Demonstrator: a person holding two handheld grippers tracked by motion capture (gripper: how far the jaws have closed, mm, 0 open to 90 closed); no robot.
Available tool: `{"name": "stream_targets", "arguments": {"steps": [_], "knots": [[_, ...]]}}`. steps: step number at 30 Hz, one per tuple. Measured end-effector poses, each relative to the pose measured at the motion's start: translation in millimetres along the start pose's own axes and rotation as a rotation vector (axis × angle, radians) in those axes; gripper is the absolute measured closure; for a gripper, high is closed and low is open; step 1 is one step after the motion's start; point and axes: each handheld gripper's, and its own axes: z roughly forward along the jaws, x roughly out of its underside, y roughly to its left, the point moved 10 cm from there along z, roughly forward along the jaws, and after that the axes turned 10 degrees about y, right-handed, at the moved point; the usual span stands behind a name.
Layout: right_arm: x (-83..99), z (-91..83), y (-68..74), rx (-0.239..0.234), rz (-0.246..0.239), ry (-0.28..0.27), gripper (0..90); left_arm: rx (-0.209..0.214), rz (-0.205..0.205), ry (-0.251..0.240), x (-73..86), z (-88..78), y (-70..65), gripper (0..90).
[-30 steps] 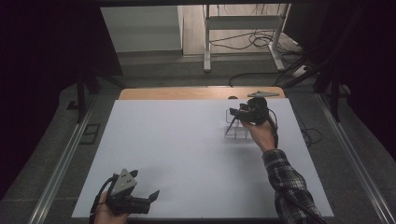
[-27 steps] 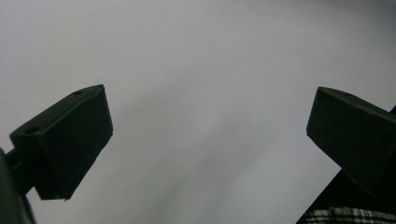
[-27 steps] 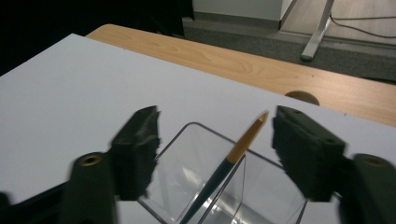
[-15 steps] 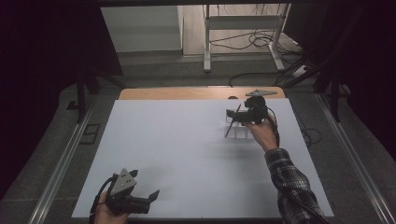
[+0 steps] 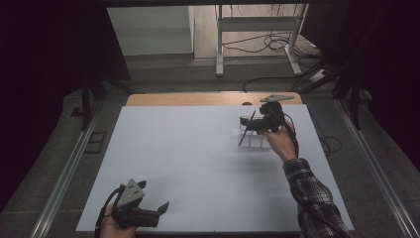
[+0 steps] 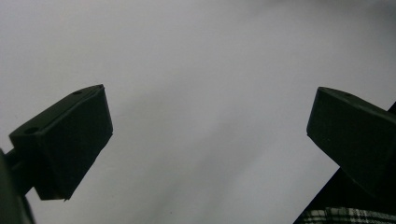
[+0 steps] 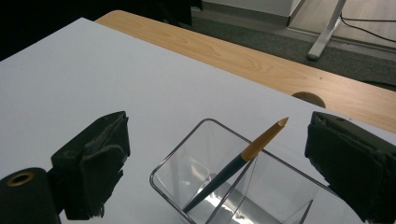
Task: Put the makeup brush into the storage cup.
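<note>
Right gripper (image 7: 217, 163): your jaws gape; paintbrush (image 7: 236, 164) leans between them, propped by clear organizer (image 7: 177, 164).
Left gripper (image 5: 148, 214): open, idle.

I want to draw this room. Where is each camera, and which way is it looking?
High view: above the person's side, looking forward and down on the white table; both forearms, left claw, right claw.
Left gripper view: on the left claw, facing bare table.
Right gripper view: on the right claw, facing the clear holder and pencil.
High and right views share holder and pencil.
</note>
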Motion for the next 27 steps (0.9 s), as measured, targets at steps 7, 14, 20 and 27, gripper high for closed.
{"name": "stream_targets", "arguments": {"steps": [7,14,20,27], "knots": [[1.3,-6.2,2.3,-0.003,-0.020,0.012,6.9,-0.001,-0.001,0.000,-0.1,0.0,0.1,0.5],[1.4,-11.8,4.3,0.001,-0.027,0.011,6.6,-0.002,-0.002,-0.001,-0.2,-0.3,0.2,0.5],[1.0,-17.3,5.9,0.002,-0.027,0.006,6.4,-0.003,-0.003,-0.003,-0.4,-0.3,0.2,0.5],[4.4,-24.9,8.6,-0.001,-0.029,0.006,6.1,-0.003,-0.003,-0.001,-0.3,-0.1,0.0,0.5]]}}
